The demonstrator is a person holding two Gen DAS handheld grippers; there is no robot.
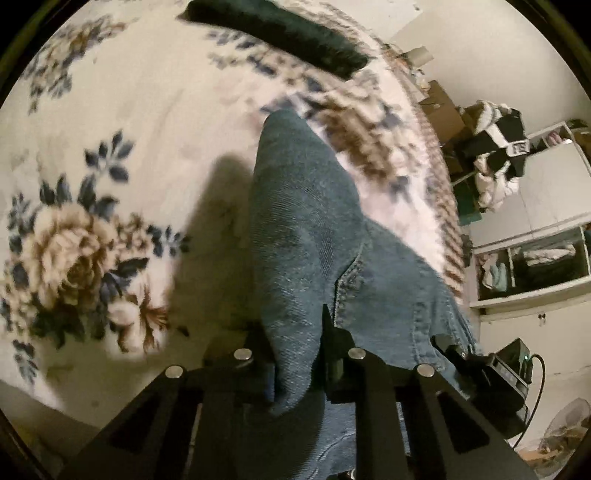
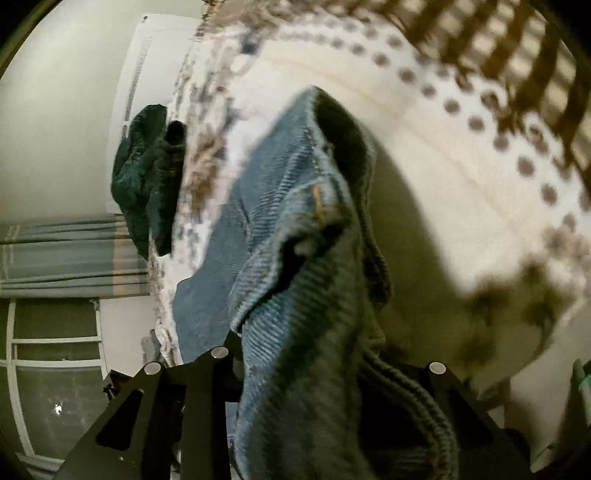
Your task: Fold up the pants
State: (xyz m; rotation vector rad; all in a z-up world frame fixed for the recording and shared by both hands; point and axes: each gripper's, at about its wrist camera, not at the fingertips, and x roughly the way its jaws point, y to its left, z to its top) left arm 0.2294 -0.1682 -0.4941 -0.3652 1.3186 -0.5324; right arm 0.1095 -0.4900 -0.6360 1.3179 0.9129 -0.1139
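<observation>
Denim pants (image 1: 306, 229) clamped; dark garment (image 1: 280, 33) beyond.

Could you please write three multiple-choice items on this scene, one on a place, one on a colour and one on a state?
1. Where does the dark green folded garment lie?
A. on the floral cream blanket, beyond the jeans
B. inside the white wardrobe
C. between the left gripper's fingers

2. What colour are the denim jeans?
A. black
B. blue
C. red

3. What is the state of the left gripper?
A. open and empty
B. closed on the floral blanket
C. closed on a fold of the jeans

Answers:
1 A: the left wrist view shows it lying on the blanket at the far end, apart from the jeans.
2 B: both wrist views show blue denim with tan stitching.
3 C: denim runs up from between the two black fingers; the right gripper likewise pinches the jeans.
</observation>
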